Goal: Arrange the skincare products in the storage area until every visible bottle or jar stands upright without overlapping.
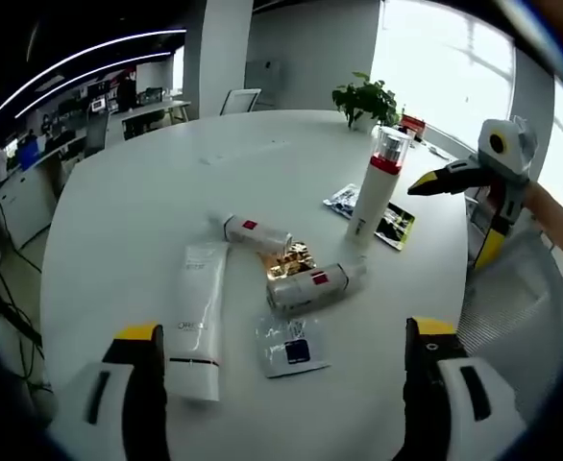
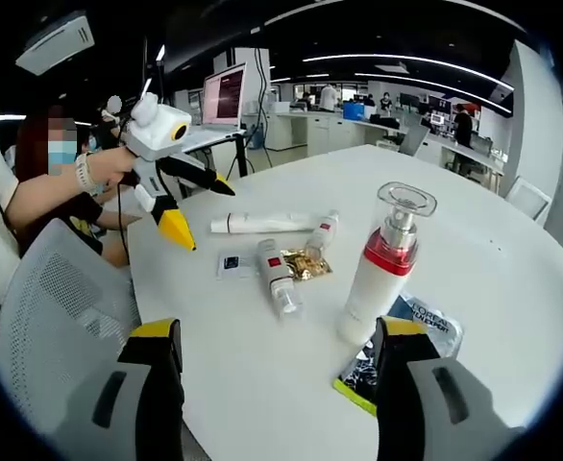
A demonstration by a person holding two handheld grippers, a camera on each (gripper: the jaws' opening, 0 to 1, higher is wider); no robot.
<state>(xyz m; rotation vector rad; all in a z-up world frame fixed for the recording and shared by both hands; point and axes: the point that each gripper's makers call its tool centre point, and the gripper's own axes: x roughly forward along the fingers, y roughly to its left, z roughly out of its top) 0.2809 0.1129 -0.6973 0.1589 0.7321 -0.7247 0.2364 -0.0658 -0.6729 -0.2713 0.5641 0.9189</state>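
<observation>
A tall white pump bottle (image 1: 377, 187) (image 2: 381, 271) with a red band stands upright on the round white table (image 1: 166, 192) (image 2: 493, 250). Lying flat are a white tube (image 1: 197, 317) (image 2: 262, 223), a small red-labelled bottle (image 1: 254, 231) (image 2: 322, 232) and a larger red-labelled bottle (image 1: 310, 286) (image 2: 275, 275). A gold piece (image 1: 291, 261) (image 2: 308, 264) lies between the two bottles. My left gripper (image 1: 283, 331) (image 2: 209, 219) is open over the near edge, holding nothing. My right gripper (image 2: 277, 331) (image 1: 447, 227) is open beside the pump bottle, apart from it.
A blue sachet (image 1: 291, 348) (image 2: 232, 264) lies near the tube. Black and green sachets (image 1: 395, 226) (image 2: 408, 351) lie by the pump bottle's foot. A potted plant (image 1: 366, 99) stands at the far edge. Grey mesh chairs (image 1: 512, 288) (image 2: 61, 298) stand at the table's rim.
</observation>
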